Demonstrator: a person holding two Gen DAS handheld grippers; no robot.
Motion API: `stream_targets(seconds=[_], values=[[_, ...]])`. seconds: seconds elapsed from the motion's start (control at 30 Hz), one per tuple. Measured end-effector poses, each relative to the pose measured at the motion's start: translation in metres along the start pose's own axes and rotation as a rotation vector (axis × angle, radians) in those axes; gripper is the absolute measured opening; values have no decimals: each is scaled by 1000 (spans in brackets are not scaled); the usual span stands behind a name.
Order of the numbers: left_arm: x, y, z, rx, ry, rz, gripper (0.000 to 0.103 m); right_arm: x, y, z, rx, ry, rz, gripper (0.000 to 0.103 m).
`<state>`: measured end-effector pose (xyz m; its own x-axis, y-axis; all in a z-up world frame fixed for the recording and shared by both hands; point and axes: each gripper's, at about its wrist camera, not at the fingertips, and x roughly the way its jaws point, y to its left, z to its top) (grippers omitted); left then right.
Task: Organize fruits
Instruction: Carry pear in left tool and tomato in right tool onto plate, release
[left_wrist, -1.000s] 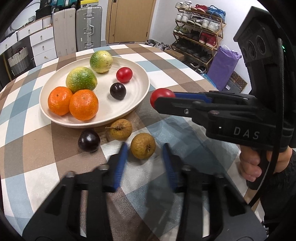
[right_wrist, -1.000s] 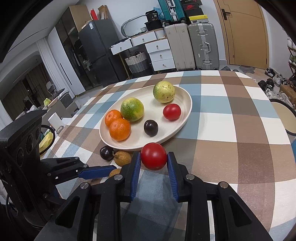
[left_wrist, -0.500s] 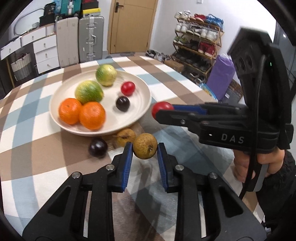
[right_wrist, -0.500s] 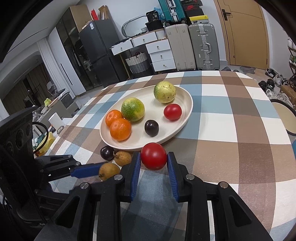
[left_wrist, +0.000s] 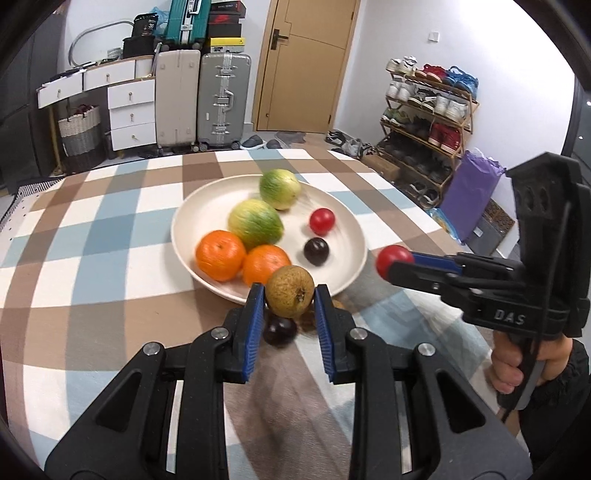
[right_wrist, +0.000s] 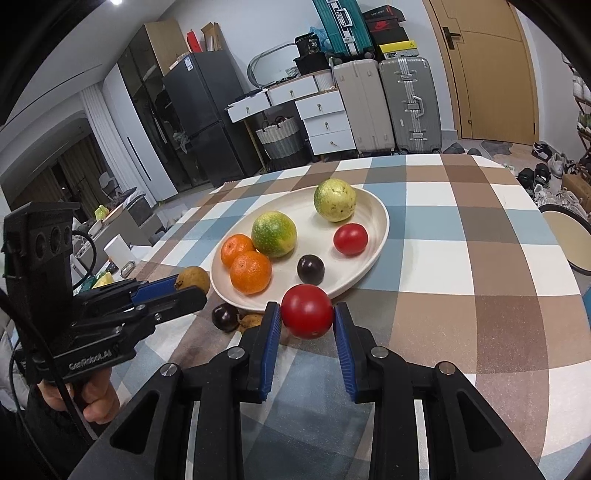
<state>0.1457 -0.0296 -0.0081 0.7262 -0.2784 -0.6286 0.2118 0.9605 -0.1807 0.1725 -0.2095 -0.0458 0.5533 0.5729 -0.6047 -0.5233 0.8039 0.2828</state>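
Note:
A cream plate (left_wrist: 207, 206) (right_wrist: 373, 210) on the checked table holds two oranges, two green-yellow citrus, a red tomato (right_wrist: 350, 239) and a dark plum (right_wrist: 310, 269). My left gripper (left_wrist: 290, 297) is shut on a brown pear (left_wrist: 291, 291) (right_wrist: 193, 279), lifted above the table just before the plate's near rim. My right gripper (right_wrist: 307, 314) is shut on a red tomato (right_wrist: 307, 311) (left_wrist: 392, 257), held above the table by the plate's edge. A dark plum (left_wrist: 279, 331) (right_wrist: 225, 316) and another brown pear (right_wrist: 250, 320) lie on the table beside the plate.
The round table has a brown, blue and white checked cloth (right_wrist: 461, 258). Its far edge faces suitcases and drawers (left_wrist: 218, 99). A shoe rack (left_wrist: 428, 107) stands to the right. A chair seat (right_wrist: 565, 236) sits by the table's right edge.
My left gripper closed on the brown pear and lifted it off the table toward the plate. The right gripper with its tomato has barely moved.

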Motion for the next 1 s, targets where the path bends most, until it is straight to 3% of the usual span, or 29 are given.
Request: stream_targets(seconds=[0.5, 0.77, 1.0], values=[[4, 14, 33, -3, -40, 49, 24, 4, 7, 26, -17, -25, 0, 30], [26, 25, 53, 22, -31, 68, 24, 21, 6, 49, -55, -18, -5, 30], [42, 35, 55, -4, -17, 60, 24, 31, 0, 48, -31, -29, -8, 30]])
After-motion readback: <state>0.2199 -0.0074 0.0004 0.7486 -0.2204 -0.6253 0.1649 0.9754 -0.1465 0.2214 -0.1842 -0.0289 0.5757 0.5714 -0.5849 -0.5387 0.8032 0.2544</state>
